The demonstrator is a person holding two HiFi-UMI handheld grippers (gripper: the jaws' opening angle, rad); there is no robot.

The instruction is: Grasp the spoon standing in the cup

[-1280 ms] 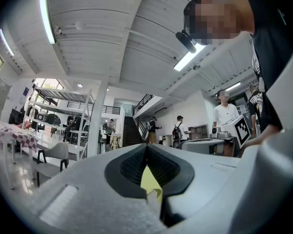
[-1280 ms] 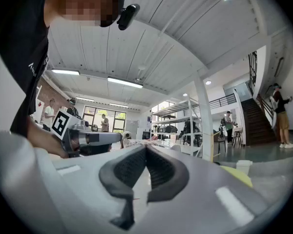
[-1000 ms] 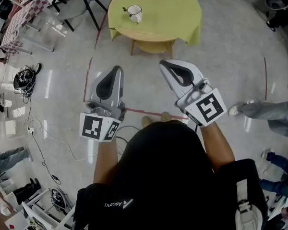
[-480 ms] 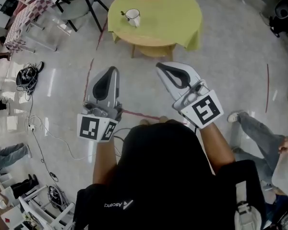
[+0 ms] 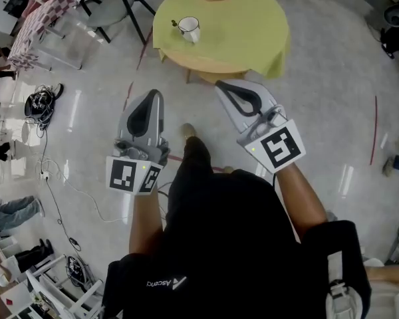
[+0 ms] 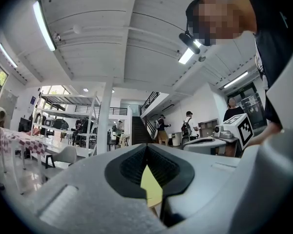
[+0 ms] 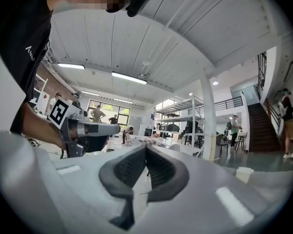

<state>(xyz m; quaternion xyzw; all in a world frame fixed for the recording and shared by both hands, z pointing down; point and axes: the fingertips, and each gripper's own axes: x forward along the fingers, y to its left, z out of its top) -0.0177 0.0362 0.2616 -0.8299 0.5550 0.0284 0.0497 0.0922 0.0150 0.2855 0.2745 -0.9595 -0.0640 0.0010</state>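
Left tongs [image 5: 153, 95]: closed, empty, over the floor [image 5: 86, 111].
Right tongs [image 5: 221, 86]: closed, empty, near the tabletop edge.
Tabletop [image 5: 246, 25]: round, green cloth.
Cup [image 5: 190, 27]: white, stood on its left part.
Spoon [image 5: 176, 23]: stood in the cup, leaned left, well apart from both tongs.

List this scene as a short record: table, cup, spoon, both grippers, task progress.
table: round, yellow-green cloth
cup: white, upright on the table's left part
spoon: in the cup, handle sticking out to the left
left gripper: shut, empty, over the floor short of the table
right gripper: shut, empty, tip near the table's edge
progress: spoon not yet grasped
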